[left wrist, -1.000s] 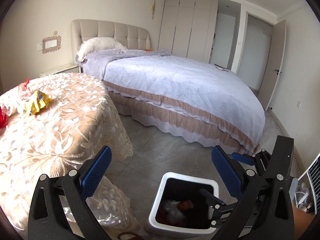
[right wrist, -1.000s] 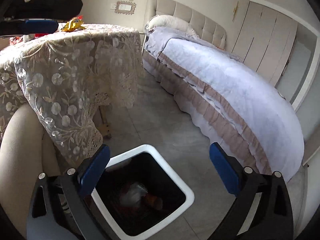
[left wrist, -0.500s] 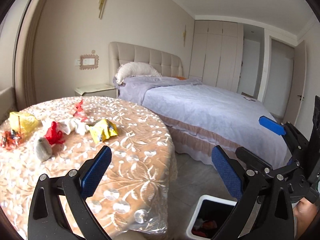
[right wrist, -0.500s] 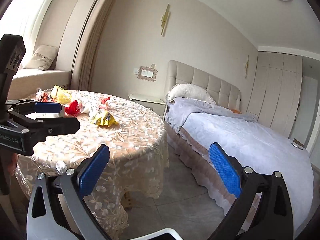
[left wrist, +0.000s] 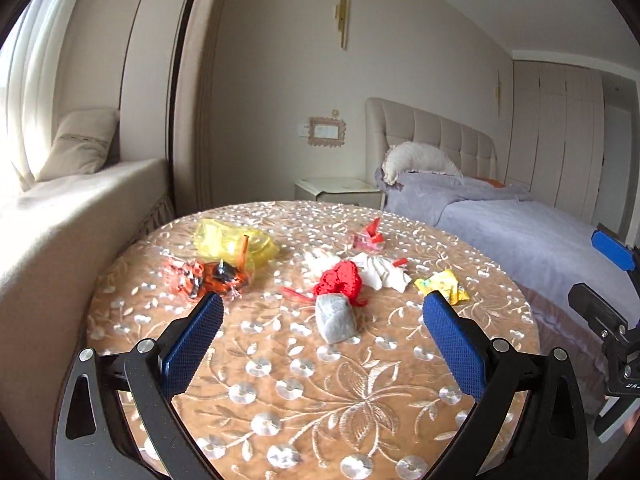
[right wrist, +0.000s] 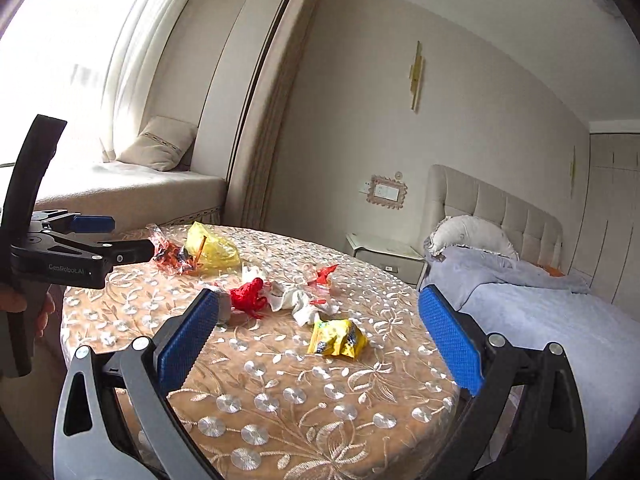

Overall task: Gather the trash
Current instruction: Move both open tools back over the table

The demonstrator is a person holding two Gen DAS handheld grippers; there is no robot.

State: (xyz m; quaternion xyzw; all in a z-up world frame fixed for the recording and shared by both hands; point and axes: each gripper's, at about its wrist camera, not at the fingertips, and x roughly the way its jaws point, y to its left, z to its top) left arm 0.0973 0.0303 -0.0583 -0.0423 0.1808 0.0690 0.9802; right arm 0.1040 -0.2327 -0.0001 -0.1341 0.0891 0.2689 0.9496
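Left gripper (left wrist: 320, 336): fingers apart, empty | right gripper (right wrist: 316, 340): fingers apart, empty | round table (left wrist: 320, 412): grey wad (left wrist: 335, 317), red wad (left wrist: 340, 279), yellow snack packet (right wrist: 337, 338), yellow bag (left wrist: 232, 242)

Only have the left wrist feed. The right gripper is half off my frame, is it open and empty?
Observer: Yes. The right gripper has its blue pads wide apart with nothing between them.
Operator: What is it lined up on?
Observer: The yellow snack packet lies on the table just ahead of it, between the pads in its own view and untouched.
Operator: How does my gripper look from outside?
Observer: The left gripper shows side-on at the table's left side, with its tips close to the red-orange wrapper. A hand grips its handle.
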